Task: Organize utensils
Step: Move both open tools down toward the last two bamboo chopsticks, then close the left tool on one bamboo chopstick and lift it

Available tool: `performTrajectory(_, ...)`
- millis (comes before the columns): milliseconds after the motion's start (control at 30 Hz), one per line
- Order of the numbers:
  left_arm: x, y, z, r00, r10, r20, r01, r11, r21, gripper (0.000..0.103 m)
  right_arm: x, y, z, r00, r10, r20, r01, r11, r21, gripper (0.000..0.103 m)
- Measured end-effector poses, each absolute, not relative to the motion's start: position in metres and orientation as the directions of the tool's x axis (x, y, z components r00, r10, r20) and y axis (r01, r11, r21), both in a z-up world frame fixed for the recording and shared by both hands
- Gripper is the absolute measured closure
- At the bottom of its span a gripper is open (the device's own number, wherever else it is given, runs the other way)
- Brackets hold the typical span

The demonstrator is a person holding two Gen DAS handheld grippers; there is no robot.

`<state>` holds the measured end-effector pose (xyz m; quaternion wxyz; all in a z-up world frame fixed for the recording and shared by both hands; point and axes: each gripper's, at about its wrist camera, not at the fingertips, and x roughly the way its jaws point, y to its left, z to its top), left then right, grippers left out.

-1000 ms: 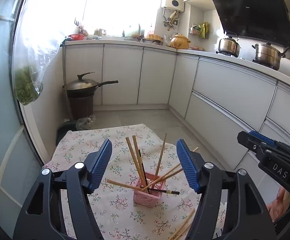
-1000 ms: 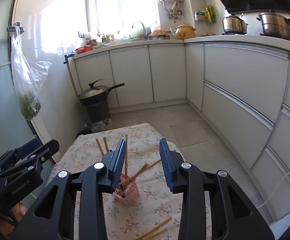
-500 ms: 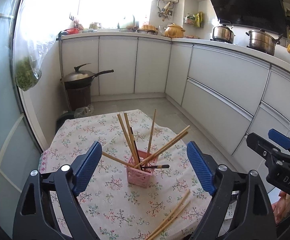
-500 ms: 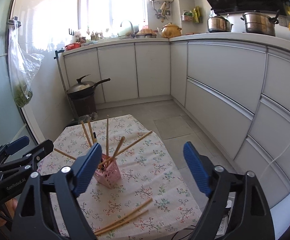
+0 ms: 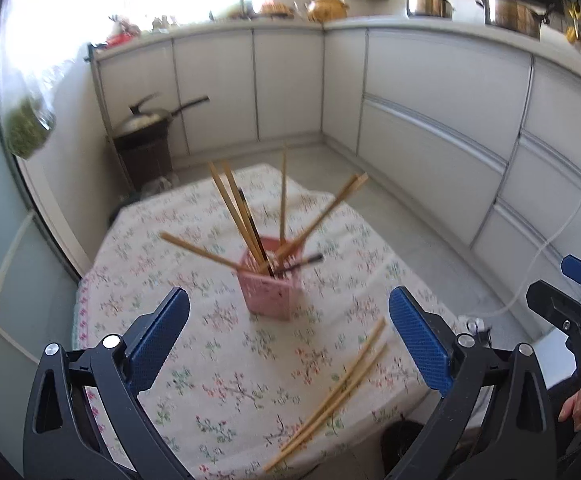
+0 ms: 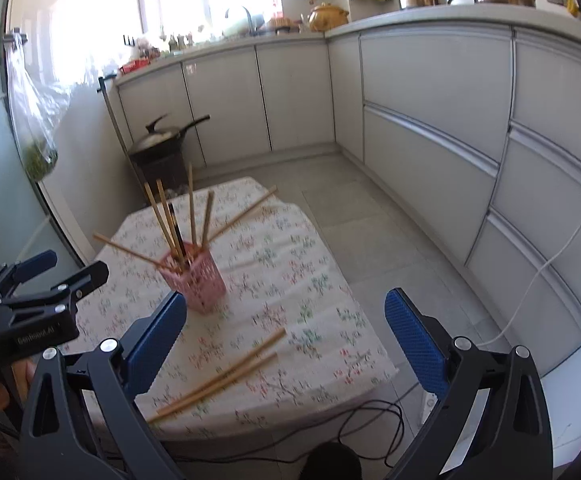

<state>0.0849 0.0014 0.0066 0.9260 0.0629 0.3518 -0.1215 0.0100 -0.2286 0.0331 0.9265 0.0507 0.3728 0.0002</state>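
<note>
A pink slotted holder (image 5: 271, 294) (image 6: 196, 280) stands on the floral tablecloth (image 5: 218, 364) (image 6: 282, 280), bristling with several wooden chopsticks (image 5: 236, 210) (image 6: 162, 212) and a dark one. A few loose wooden chopsticks (image 5: 336, 392) (image 6: 226, 372) lie near the table's front edge. My left gripper (image 5: 288, 332) hovers before the holder, jaws still opening, nothing between them. My right gripper (image 6: 286, 332) hangs above the loose chopsticks, jaws also opening and empty. Each gripper shows at the edge of the other's view.
White kitchen cabinets (image 6: 430, 120) wrap the room, with pots (image 5: 510, 12) on the counter. A lidded wok (image 6: 166, 136) sits on a dark bin beyond the table. A bag of greens (image 6: 38, 160) hangs at left. Cables (image 6: 370, 420) lie on the floor by the table.
Both grippers widened their jaws a lot and sank toward the table, tilting further down. The loose chopsticks at the front edge came fully into view.
</note>
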Motion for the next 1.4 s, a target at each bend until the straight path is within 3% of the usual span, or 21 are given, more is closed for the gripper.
performTrajectory(133,0.093,-0.007,-0.027,0.619,-0.191,-0.762,0.324,0.946,0.026,0.007,-0.003,-0.244,0.01,0.685,0.066,-0.726,0.023,0.993,0.113,0.006)
performTrajectory(300,0.095,-0.028,-0.072,0.472,-0.171,-0.865,0.418,0.907,0.049,0.007,-0.025,-0.26,0.001,0.662,0.191,-0.725,-0.023,0.972,0.235,0.006)
performTrajectory(467,0.099,-0.058,-0.112,0.403,-0.121,-0.907,0.488,0.867,0.101,0.007,-0.031,-0.261,0.005,0.697,0.224,-0.681,-0.051,0.963,0.264,0.006)
performTrajectory(700,0.126,-0.113,-0.137,0.283,-0.164,-0.945,0.553,0.833,0.021,0.007,-0.036,-0.268,0.009,0.727,0.29,-0.622,-0.095,0.94,0.327,0.006)
performTrajectory(967,0.182,-0.151,-0.167,0.181,-0.138,-0.974,0.52,0.854,-0.024,0.009,-0.034,-0.282,0.004,0.721,0.297,-0.626,-0.06,0.927,0.371,0.006)
performTrajectory(1033,0.195,-0.151,-0.171,0.161,-0.14,-0.977,0.499,0.865,-0.042,0.012,-0.032,-0.286,0.002,0.713,0.308,-0.63,-0.049,0.918,0.393,0.006)
performTrajectory(1167,0.211,-0.147,-0.182,0.112,-0.1,-0.989,0.47,0.882,-0.036,0.038,-0.029,-0.293,-0.002,0.695,0.339,-0.634,-0.032,0.896,0.443,0.006)
performTrajectory(1400,0.213,-0.142,-0.194,0.122,-0.068,-0.99,0.474,0.88,-0.002,0.054,-0.027,-0.295,-0.006,0.681,0.359,-0.638,-0.022,0.881,0.472,0.006)
